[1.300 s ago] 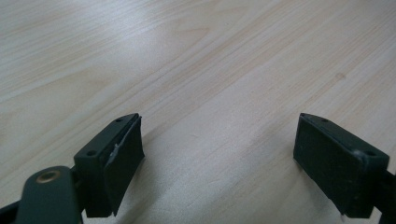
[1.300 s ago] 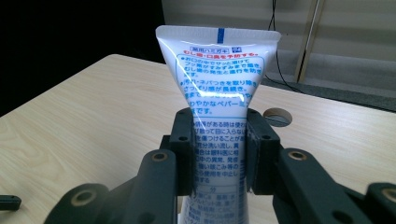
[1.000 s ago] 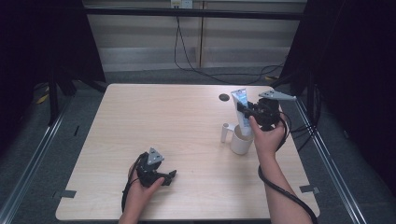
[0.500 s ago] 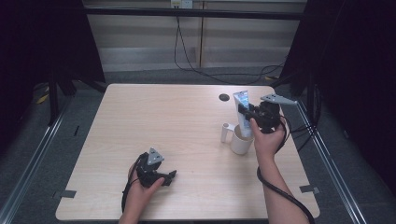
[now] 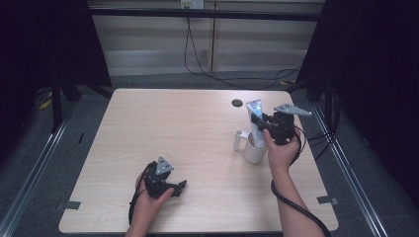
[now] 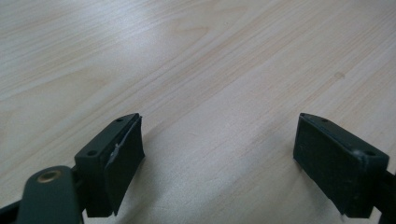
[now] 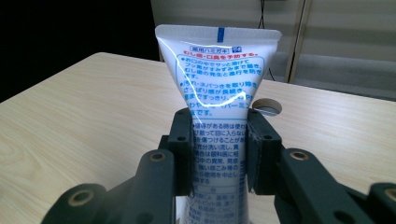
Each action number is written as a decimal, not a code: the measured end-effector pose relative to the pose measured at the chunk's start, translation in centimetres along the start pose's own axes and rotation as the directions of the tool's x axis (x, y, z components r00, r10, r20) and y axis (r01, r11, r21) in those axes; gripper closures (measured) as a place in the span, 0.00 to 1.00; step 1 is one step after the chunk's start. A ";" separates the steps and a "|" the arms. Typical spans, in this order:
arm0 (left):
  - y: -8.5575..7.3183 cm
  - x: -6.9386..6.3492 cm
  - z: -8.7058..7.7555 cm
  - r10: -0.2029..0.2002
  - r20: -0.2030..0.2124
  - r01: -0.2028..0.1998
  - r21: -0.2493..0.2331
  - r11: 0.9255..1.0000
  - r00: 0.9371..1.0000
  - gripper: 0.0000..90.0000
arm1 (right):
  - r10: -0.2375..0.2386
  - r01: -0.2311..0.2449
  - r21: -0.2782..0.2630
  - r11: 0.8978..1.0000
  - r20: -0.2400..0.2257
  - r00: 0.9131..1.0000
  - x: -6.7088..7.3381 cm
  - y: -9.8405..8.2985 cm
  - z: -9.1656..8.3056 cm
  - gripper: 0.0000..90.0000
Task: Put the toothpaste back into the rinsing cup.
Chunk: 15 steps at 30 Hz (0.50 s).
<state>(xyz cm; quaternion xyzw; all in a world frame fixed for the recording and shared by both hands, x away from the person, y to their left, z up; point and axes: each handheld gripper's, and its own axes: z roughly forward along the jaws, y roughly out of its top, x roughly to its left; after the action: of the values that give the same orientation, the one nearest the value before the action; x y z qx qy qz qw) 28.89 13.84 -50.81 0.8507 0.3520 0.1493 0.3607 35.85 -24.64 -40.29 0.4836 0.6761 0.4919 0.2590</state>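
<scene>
Right claw (image 7: 219, 154) clamps upright toothpaste tube (image 7: 219, 88); wooden table (image 7: 84, 121) beyond

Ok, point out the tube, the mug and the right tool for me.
tube (image 7: 218, 88): right gripper view, printed upper body below the crimp.
mug (image 5: 255, 153): high view, white side wall.
right tool (image 7: 219, 151): right gripper view, midway between its tips, clamped on the tube.

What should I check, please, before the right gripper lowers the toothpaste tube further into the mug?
1. Right gripper clamped on the toothpaste tube: ok.
2. Tube upright, crimped end up: ok.
3. Tube above the white mug: ok.
4. Whether the tube's lower end is already inside the mug: cannot tell, hidden by the gripper.
5. Left gripper open, nothing between its jaws, resting apart on the table: ok.
</scene>
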 end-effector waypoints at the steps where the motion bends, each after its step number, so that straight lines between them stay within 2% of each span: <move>1: 0.0 0.0 0.0 0.000 0.001 0.000 0.000 1.000 1.000 0.18 | 0.004 -0.004 0.001 1.000 0.000 1.000 0.0 -0.1 0.0 0.75; 15: 0.0 -0.1 0.0 -0.008 0.001 0.008 -0.006 1.000 1.000 0.18 | 0.007 -0.007 -0.007 1.000 0.005 1.000 -0.1 -1.4 -0.3 0.75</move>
<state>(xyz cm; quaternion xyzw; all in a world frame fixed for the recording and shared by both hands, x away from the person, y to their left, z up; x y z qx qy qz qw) 28.86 13.79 -50.84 0.8481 0.3549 0.1486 0.3642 35.07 -24.90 -41.46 0.4863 0.6721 0.4940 0.2603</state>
